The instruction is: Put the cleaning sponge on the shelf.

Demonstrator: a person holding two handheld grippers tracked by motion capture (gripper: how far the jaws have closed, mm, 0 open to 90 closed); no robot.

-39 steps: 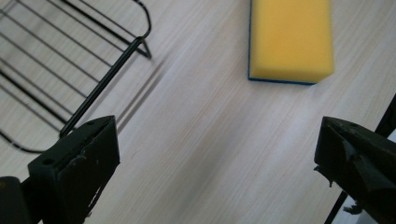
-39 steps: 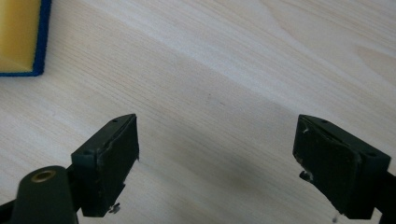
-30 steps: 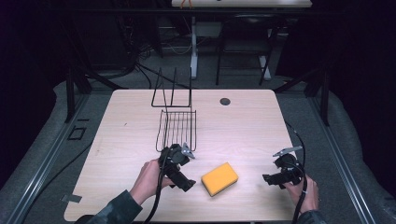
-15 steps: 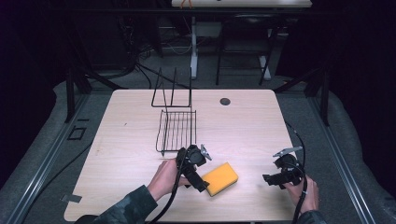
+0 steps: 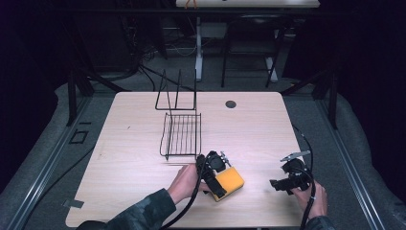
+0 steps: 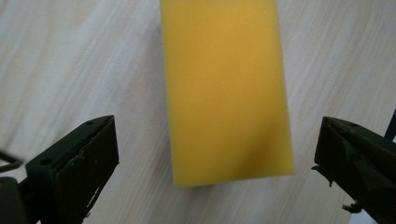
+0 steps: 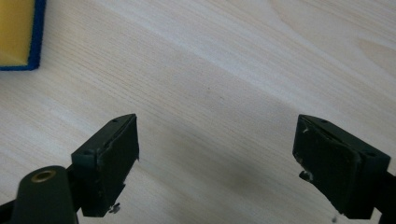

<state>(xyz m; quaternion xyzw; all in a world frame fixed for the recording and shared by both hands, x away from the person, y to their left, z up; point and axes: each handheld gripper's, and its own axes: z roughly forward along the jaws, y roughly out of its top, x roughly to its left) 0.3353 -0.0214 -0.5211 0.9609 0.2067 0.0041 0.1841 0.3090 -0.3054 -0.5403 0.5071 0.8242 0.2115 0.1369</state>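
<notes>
A yellow sponge (image 5: 230,180) with a blue underside lies flat on the light wooden table (image 5: 134,143) near its front edge. My left gripper (image 5: 216,178) hovers right over the sponge's near end, jaws open. In the left gripper view the sponge (image 6: 226,88) lies lengthwise between the two wide-apart jaws, my left gripper (image 6: 217,158) untouched by it. To the right, my right gripper (image 5: 282,184) stands open near the front right corner. The right gripper view has my right gripper (image 7: 217,154) over bare wood, with the sponge's corner (image 7: 18,35) at the top left.
A black wire dish rack (image 5: 181,129) stands behind the sponge, its upright back at the table's far middle. A small dark round disc (image 5: 231,104) lies at the far side. Bare wood spreads to the left and between the two grippers.
My left gripper has moved right, from beside the rack's front to over the sponge's near end. The right gripper has stayed in place, and the sponge has not moved.
</notes>
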